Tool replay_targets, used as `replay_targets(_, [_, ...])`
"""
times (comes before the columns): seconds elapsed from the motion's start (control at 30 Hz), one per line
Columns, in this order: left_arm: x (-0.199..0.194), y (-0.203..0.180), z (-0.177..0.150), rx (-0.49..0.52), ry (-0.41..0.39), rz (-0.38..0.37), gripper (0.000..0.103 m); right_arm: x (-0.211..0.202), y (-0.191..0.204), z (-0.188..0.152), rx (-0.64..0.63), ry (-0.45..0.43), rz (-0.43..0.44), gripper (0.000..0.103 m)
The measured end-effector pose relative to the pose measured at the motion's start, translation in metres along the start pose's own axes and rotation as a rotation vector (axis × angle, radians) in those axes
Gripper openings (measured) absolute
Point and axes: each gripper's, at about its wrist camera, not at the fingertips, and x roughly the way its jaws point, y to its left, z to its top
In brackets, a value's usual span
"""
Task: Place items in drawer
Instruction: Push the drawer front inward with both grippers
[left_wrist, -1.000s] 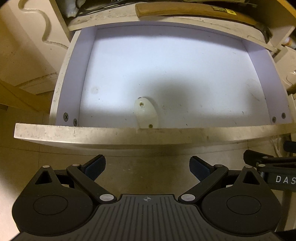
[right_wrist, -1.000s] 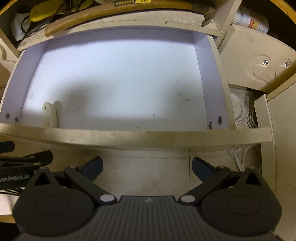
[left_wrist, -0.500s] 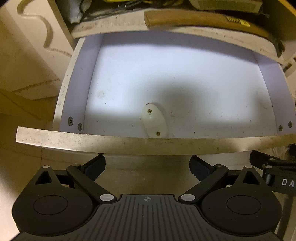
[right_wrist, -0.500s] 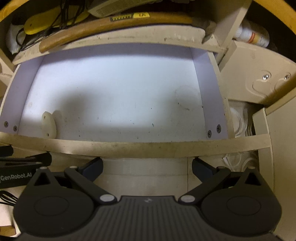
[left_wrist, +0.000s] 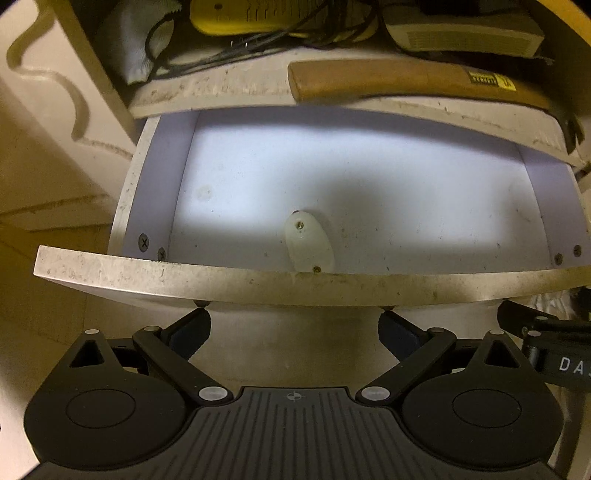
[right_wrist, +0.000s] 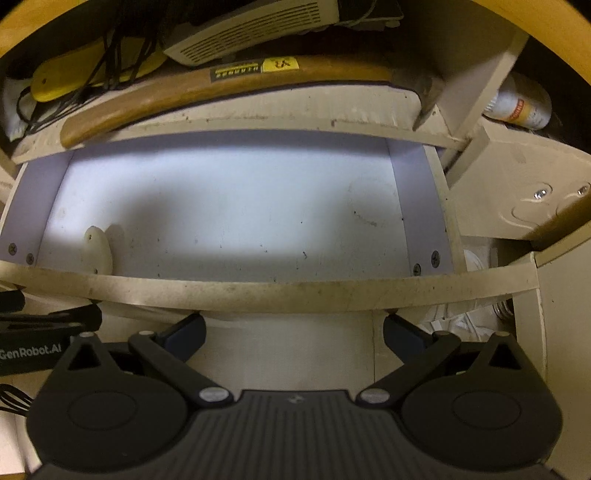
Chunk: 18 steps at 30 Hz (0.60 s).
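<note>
drawer (left_wrist: 332, 192): pulled out, nothing inside, front edge now nearer both grippers than a second ago. left gripper (left_wrist: 293, 326), right gripper (right_wrist: 293, 330): jaws released, holding nothing. hammer (left_wrist: 406, 83): shelf above, far side. items not yet picked.

Both views closer to drawer (left_wrist: 332, 192); shelf (left_wrist: 240, 88) apparently more exposed.

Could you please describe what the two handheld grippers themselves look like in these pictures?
Both are matte black plastic. The left gripper and right gripper each have a ribbed central body with a small crosshair mark, two rounded discs at the sides, angled link arms with silver pivot pins, and dark blue finger pads. Seen from the other's camera, white lettering shows: "GenRobot.AI" on the left one, "DA" on the right. No cables or sleeves are visible.
</note>
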Motion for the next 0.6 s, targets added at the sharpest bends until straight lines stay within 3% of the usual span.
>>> replay_targets(0.6, [0.016, 0.0, 0.048, -0.033, -0.029, -0.026, 0.1, 0.016, 0.003, 0.05, -0.004, -0.059, -0.013, 0.103])
